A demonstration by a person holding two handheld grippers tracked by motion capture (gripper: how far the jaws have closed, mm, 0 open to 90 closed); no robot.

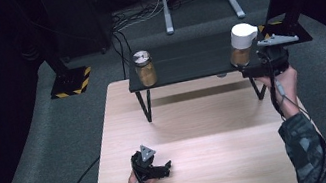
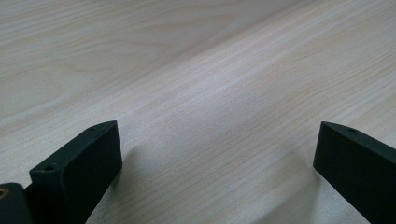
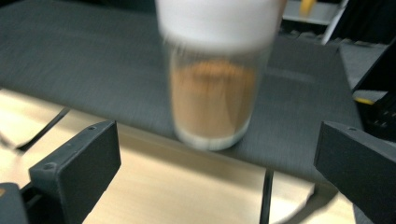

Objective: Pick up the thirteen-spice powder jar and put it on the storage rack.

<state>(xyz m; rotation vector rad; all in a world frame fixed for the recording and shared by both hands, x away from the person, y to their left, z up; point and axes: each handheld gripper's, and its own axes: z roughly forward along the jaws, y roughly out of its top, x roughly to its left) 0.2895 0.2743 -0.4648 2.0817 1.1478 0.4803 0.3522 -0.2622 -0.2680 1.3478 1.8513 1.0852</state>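
With its jaws spread wide and empty, the right hand-held gripper point(image 1: 255, 71) is held just short of the white-capped jar point(image 1: 243, 46) standing ahead of it near the shelf point(image 1: 186, 62) edge, so the jar could be knocked over if one jaw strikes it off-centre, while the left hand-held gripper point(image 1: 166, 167), also spread empty, rests on the counter point(image 1: 198, 131).

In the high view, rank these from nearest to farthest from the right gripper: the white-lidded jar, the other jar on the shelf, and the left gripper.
Measured from the right gripper, at the shelf's right end:
1. White-lidded jar, just ahead of it on the dark shelf.
2. Other jar, at the shelf's left end.
3. Left gripper, down on the wooden table near the person.
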